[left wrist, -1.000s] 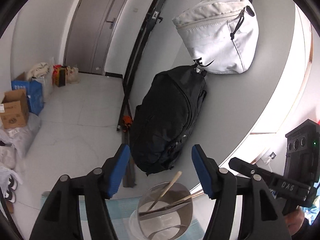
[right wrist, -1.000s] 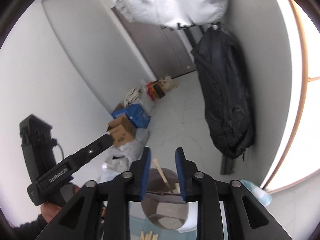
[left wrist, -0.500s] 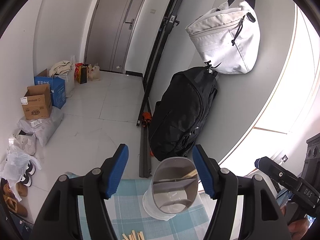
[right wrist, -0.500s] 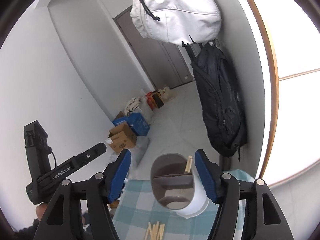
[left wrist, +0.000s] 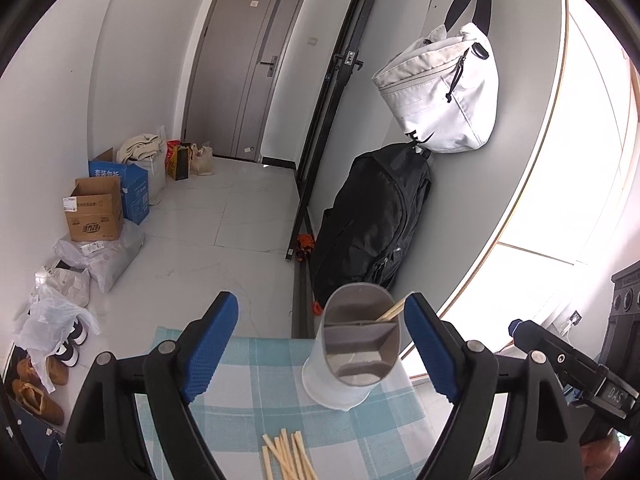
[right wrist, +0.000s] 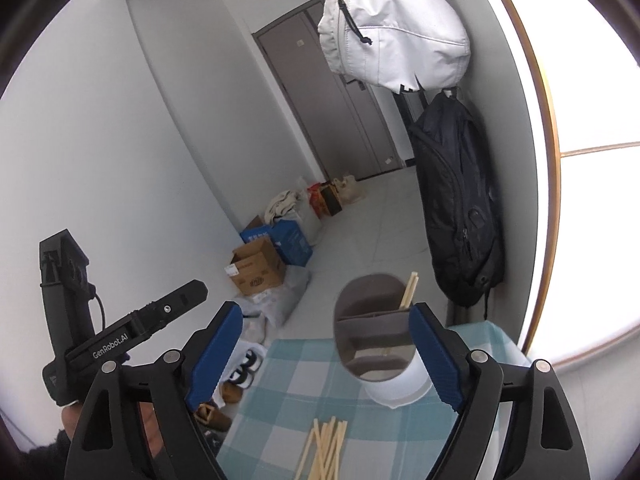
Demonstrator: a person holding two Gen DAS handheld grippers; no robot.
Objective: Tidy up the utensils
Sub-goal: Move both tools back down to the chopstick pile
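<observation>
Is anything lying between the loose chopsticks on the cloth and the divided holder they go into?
Nothing visible does. The loose chopsticks lie on bare checked cloth just short of the white holder, which stands upright and already has chopsticks in its far compartment. Both the left gripper and right gripper are open and empty.

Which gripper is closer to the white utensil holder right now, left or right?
Right, narrowly. The right gripper has the utensil holder against its right finger; the left gripper frames it with a gap. Both stand open, jaws just widened, empty.
</observation>
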